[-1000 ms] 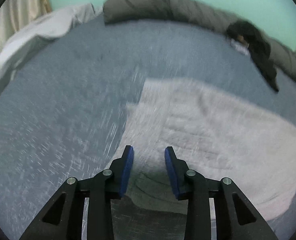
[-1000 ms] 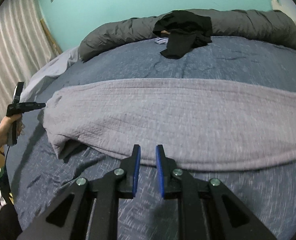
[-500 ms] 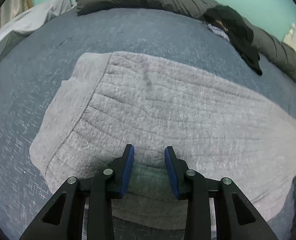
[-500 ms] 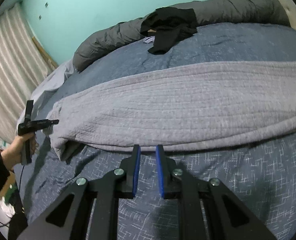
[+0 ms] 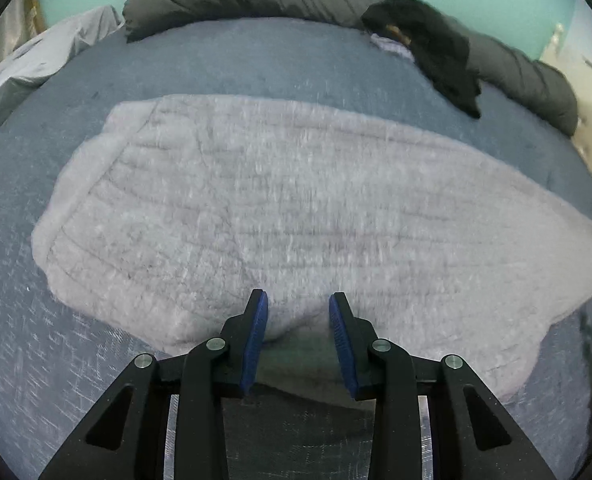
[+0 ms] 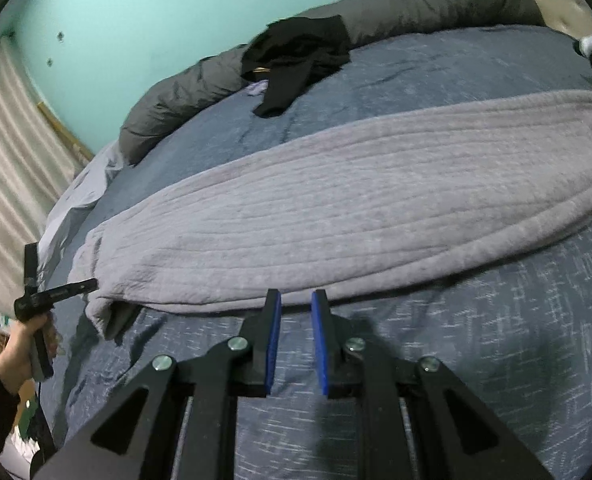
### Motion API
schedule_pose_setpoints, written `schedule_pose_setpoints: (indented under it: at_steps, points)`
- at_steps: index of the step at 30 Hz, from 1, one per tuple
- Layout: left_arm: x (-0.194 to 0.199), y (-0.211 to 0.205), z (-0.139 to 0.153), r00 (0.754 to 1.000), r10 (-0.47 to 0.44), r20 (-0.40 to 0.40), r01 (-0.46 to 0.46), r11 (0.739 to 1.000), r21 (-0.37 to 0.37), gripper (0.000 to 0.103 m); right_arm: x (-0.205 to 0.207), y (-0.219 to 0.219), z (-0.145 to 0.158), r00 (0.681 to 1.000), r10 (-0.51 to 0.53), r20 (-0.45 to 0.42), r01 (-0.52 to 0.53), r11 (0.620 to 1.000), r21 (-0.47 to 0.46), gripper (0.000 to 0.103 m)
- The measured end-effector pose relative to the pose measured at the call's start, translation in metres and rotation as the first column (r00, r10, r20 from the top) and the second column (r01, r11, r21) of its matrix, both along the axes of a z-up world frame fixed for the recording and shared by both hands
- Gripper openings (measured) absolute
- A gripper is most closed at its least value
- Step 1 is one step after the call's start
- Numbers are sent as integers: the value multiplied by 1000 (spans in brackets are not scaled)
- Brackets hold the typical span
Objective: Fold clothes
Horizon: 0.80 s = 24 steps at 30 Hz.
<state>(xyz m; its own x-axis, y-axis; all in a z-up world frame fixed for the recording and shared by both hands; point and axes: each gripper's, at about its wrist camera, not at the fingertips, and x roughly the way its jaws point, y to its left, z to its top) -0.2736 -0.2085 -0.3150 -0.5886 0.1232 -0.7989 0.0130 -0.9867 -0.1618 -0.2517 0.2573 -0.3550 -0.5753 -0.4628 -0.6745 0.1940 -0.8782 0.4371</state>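
Grey garment (image 6: 356,208): folded lengthwise into a long ribbed band, lying flat across the blue bed (image 6: 476,360).
Left gripper (image 5: 298,316): jaws apart, empty, over the garment's near edge.
Right gripper (image 6: 296,312): jaws parted by a narrow gap, nothing between them, just short of the garment's near edge.
Person's hand (image 6: 28,344): holds the left gripper's handle at the garment's left end.
Black clothing (image 6: 296,56): heaped at the far side, partly on the dark grey rolled duvet (image 6: 436,4).
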Motion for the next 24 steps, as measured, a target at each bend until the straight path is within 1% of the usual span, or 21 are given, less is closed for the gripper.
schedule_pose_setpoints:
  at_steps: [5, 9, 12, 14, 18, 20, 21, 24]
  points:
    - [8, 36, 3, 999, -51, -6, 51, 999, -10, 36, -3, 24, -1, 998, -65, 26, 66, 998, -23, 15]
    - [11, 86, 8, 990, -143, 5, 143, 989, 29, 36, -2, 37, 3, 996, -84, 20, 85, 995, -46, 15]
    - [10, 119, 5, 981, -194, 10, 194, 981, 15, 36, 0, 42, 6, 996, -87, 12, 88, 994, -63, 15]
    - [8, 137, -1, 976, -216, 23, 216, 976, -21, 36, 0, 45, 8, 996, -91, 11, 91, 993, -76, 15]
    - [-4, 156, -28, 972, -209, 104, 217, 974, -63, 36, -1, 49, 12, 996, -92, 9, 92, 990, -103, 15]
    - [-11, 160, -41, 971, -194, 142, 204, 977, -62, 35, -1, 51, 13, 996, -92, 7, 92, 989, -112, 15]
    - [-11, 162, -40, 972, -189, 138, 199, 978, -64, 35, -1, 52, 14, 996, -92, 5, 92, 989, -116, 15]
    - [-9, 164, -22, 982, -174, 70, 177, 984, -37, 36, -3, 56, 15, 995, -99, 6, 99, 987, -129, 15]
